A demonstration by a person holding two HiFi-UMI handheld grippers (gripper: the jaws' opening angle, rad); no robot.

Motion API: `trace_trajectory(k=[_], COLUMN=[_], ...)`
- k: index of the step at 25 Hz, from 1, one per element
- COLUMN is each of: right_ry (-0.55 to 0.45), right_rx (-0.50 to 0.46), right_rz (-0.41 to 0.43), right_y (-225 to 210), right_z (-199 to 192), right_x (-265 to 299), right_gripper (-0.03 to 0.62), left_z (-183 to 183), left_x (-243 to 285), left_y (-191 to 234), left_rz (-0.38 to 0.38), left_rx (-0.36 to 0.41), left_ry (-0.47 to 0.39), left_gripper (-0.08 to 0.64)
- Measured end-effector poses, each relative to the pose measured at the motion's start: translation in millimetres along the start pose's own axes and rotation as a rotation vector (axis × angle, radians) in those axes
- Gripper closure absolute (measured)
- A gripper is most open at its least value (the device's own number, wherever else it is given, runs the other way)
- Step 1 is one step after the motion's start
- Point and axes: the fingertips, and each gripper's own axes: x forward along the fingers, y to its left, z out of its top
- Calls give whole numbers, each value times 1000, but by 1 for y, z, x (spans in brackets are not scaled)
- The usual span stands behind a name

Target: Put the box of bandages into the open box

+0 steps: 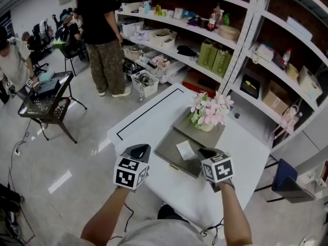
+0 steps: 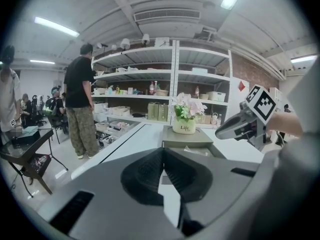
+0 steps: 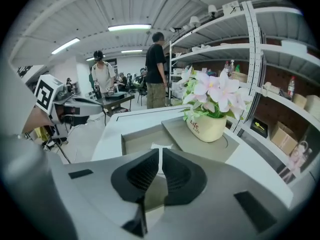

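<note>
the small white box of bandages (image 1: 185, 150) lies flat inside the flat grey open box (image 1: 165, 151), toward the right side of its tray. the box rests on the white counter (image 1: 246, 163). its grey lid (image 1: 184, 127) is folded back flat behind the tray, and a cream pot of pink and white flowers (image 1: 207, 116) stands on that lid.

the left tool (image 1: 139, 150) hangs over the near left edge of the counter, just left of the tray and touching nothing. in the left gripper view its dark ribbed jaws meet at the tips and nothing sits between them.

the right tool (image 1: 207, 153) hovers over the near right corner of the tray, just beside the box of bandages and apart from it. in the right gripper view its jaws are drawn together with only a thin slit left, and they hold nothing. the white box shows just past their tips, down in the tray. each tool carries a cube with black-and-white square markers, and a bare forearm reaches to each from the bottom of the head view.

a thin black tape line (image 1: 148, 110) runs along the far left part of the counter. white metal shelving (image 1: 241, 50) loaded with boxes and bottles stands beyond the counter. a person in a black top and camouflage trousers (image 1: 102, 35) stands on the pale floor by the shelves.
</note>
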Motion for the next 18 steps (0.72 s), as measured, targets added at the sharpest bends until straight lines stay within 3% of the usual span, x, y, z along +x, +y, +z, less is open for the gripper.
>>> trace_trajectory(k=[18], right_ry=[-219], right_rx=[66], right_rz=[-111], right_y=[25], right_z=[11], right_x=[-101], right_gripper=[586], left_z=[-2], left_x=[-36], left_y=[-26], left_rz=[-40], left_rx=[29], left_ry=[-29], left_gripper=[557])
